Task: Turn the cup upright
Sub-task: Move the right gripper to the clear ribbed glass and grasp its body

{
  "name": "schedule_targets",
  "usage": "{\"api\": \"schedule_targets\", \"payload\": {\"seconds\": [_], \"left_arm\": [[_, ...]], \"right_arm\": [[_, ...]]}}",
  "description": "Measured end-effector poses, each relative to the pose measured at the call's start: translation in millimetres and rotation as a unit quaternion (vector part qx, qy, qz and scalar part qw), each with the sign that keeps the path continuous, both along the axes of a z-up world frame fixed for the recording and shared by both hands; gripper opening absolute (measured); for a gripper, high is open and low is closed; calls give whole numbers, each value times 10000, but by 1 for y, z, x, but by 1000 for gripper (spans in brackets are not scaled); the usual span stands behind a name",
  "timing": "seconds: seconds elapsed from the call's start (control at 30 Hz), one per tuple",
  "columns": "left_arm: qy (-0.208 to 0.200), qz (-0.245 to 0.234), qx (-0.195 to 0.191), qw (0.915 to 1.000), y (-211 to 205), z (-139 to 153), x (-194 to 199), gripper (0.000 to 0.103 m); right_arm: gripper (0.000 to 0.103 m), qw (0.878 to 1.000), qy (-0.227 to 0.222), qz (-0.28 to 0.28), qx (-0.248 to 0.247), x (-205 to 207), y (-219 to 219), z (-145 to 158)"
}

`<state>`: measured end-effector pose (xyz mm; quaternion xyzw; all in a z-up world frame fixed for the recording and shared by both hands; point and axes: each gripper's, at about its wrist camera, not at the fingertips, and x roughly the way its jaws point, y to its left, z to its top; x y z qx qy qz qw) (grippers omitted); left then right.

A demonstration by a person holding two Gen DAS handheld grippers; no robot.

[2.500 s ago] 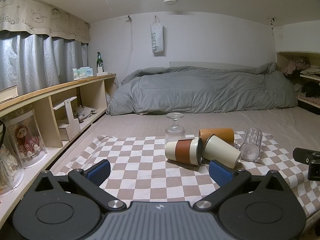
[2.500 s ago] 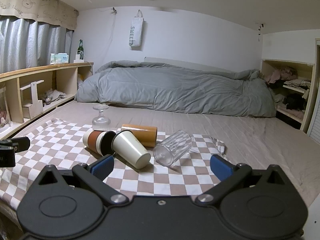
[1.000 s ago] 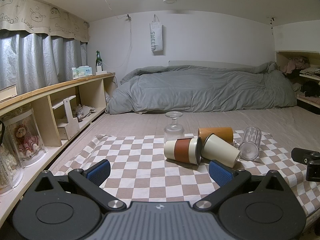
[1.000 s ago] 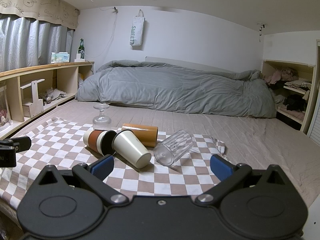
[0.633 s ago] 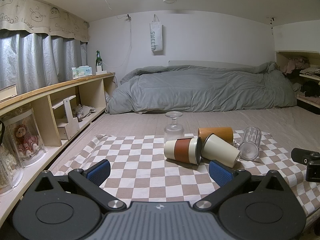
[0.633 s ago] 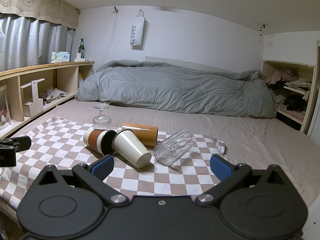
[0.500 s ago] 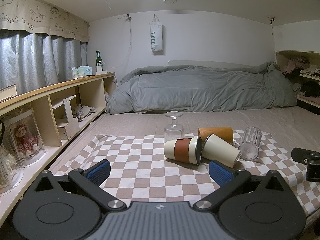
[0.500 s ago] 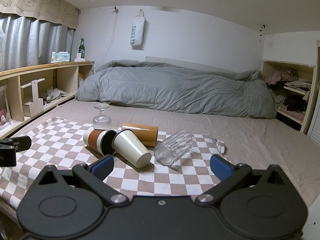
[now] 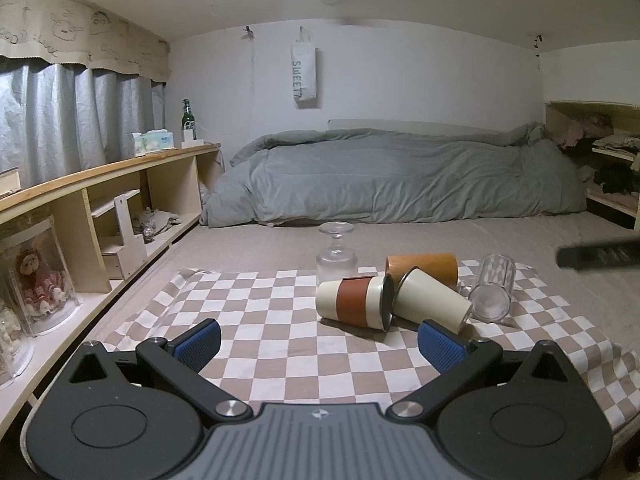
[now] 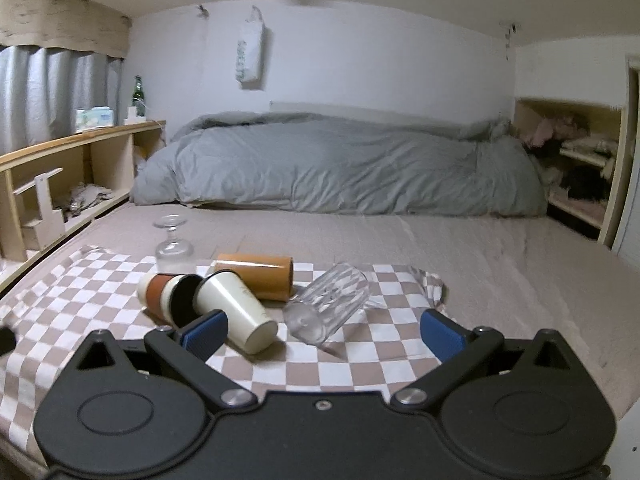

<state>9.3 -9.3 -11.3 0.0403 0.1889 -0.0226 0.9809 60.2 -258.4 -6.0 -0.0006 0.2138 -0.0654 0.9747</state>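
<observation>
Both hand-held grippers are spread wide with nothing between their blue pads. The right hand-held gripper (image 10: 323, 332) hangs low over the near edge of the checked cloth (image 10: 100, 280), and the clear ribbed tumbler (image 10: 328, 302) lies on its side straight ahead at 12 o'clock, one end pointing back toward the gripper; I cannot tell whether that end is the mouth or the base. The cream cup (image 10: 236, 312) lies at about 10 o'clock from this gripper, its near end just beside the left pad but, as far as I can tell, not touching it. The left hand-held gripper (image 9: 318, 340) hovers further back, with the whole cluster at its 1 o'clock.

Which cup is meant is not stated. From where the right gripper sits, I would guess the tumbler. It looks rigid and smooth, probably glass or hard plastic, so light enough but slippery, and breakable if it is glass. The ribbing should give the pads some bite. I would take it across the middle of the body, pads on opposite sides, and not by the thin rim. The bed under the cloth is soft, so an upright cup may stand unsteadily.

Close by lie the orange cup (image 10: 256, 276), touching or nearly touching the cream one, and the cream cup with a brown sleeve (image 10: 160, 292), whose dark end leans against the cream cup. A stemmed glass (image 10: 173, 242) stands upside down behind them at 11 o'clock.
</observation>
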Motion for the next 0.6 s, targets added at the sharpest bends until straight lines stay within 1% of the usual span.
{"api": "schedule_targets", "payload": {"seconds": [0.07, 0.17, 0.23, 0.33, 0.4, 0.43, 0.5, 0.6], "left_arm": [[11, -11, -17, 10000, 0, 0, 1, 103], [17, -34, -44, 10000, 0, 1, 3, 103], [5, -58, -67, 10000, 0, 1, 3, 103], [12, -99, -93, 9999, 1, 1, 6, 103], [24, -132, -128, 9998, 1, 1, 9, 103], [39, -148, -150, 9998, 2, 1, 10, 103], [84, -165, -173, 9997, 2, 0, 14, 103], [156, -182, -185, 9995, 2, -1, 19, 103]], "right_arm": [[103, 9999, 71, -57, 104, 21, -7, 0], [103, 9989, 309, -177, 311, 60, -17, -3], [103, 9964, 567, -262, 564, 90, -25, -7], [103, 9887, 965, -445, 1061, 133, -37, -18], [101, 9811, 1194, -599, 1401, 161, -47, -28], [98, 9768, 1281, -702, 1569, 173, -52, -33], [96, 9650, 1410, -976, 1982, 195, -65, -46], [94, 9459, 1606, -1195, 2555, 220, -82, -67]]}}
